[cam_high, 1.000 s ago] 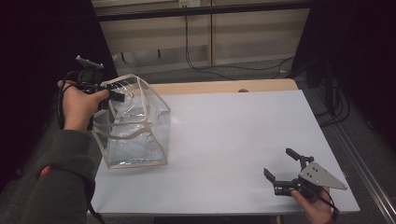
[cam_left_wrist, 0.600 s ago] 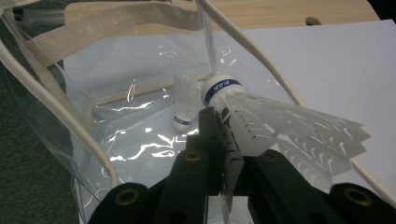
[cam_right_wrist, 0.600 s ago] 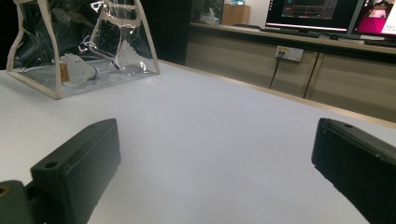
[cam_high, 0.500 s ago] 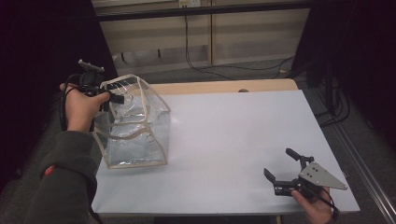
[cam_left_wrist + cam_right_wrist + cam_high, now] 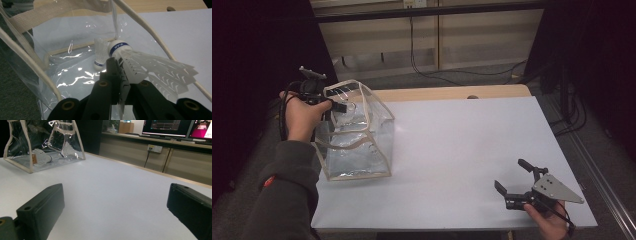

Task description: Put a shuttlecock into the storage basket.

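Observation:
A clear plastic bag (image 5: 362, 145) with cream trim stands open at the table's left. My left gripper (image 5: 341, 106) reaches into its mouth from the left and is shut on the feather skirt of a white shuttlecock (image 5: 140, 62) with a blue band on its cork. In the left gripper view the jaws pinch the feathers at the gripper (image 5: 120, 72). A second shuttlecock (image 5: 100, 53) lies on the bag's bottom, also seen through the bag (image 5: 45, 142) as the shuttlecock (image 5: 41, 155). My right gripper (image 5: 510, 174) rests open near the front right, with nothing between its fingers (image 5: 42, 210).
The white table top (image 5: 462, 140) stretches between the bag and the right gripper. Its wooden back edge (image 5: 452, 93) has a small hole. Cables hang over the floor behind, and monitors (image 5: 172, 126) stand on a far counter.
My left hand has shifted very slightly down toward the bag's mouth with the shuttlecock in it. The right gripper has not moved.

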A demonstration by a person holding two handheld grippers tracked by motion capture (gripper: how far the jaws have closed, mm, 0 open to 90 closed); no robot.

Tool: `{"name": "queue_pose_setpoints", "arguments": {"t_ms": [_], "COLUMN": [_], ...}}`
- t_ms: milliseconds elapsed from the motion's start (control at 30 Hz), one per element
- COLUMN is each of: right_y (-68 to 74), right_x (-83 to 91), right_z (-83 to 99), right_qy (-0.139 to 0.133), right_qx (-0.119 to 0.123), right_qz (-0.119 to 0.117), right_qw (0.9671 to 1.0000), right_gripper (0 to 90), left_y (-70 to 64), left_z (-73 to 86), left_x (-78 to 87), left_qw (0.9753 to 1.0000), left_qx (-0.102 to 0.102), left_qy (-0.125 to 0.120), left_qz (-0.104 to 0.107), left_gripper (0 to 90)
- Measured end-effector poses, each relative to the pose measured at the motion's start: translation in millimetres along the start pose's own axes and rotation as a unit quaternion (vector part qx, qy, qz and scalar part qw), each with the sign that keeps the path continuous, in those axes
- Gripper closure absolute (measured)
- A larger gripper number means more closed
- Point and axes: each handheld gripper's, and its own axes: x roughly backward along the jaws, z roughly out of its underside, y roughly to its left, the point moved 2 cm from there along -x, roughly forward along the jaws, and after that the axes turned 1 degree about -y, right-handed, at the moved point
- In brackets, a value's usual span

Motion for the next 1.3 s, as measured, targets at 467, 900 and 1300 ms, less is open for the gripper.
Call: {"name": "queue_pose_setpoints", "arguments": {"t_ms": [467,900,1300], "right_y": [0.0,0.0,-0.1], "right_x": [-0.2,0.0,0.3], "right_z": [0.2,0.1,0.0], "right_qy": [0.0,0.0,0.0], "right_qx": [0.0,0.0,0.001], "right_qz": [0.0,0.0,-0.001], "right_qw": [1.0,1.0,1.0], "right_gripper": [1.5,1.5,1.5], "left_y": [0.3,3.1,5.6], "left_z": [2.1,4.0,7.0], "left_x": [-5.6,-10.3,-13.9], "left_qw": [1.0,1.0,0.9999], "left_qx": [0.006,-0.002,0.002], "left_qy": [-0.004,0.004,0.006], "left_qz": [-0.004,-0.008,-0.01], "left_gripper": [87.5,87.4,87.2]}}
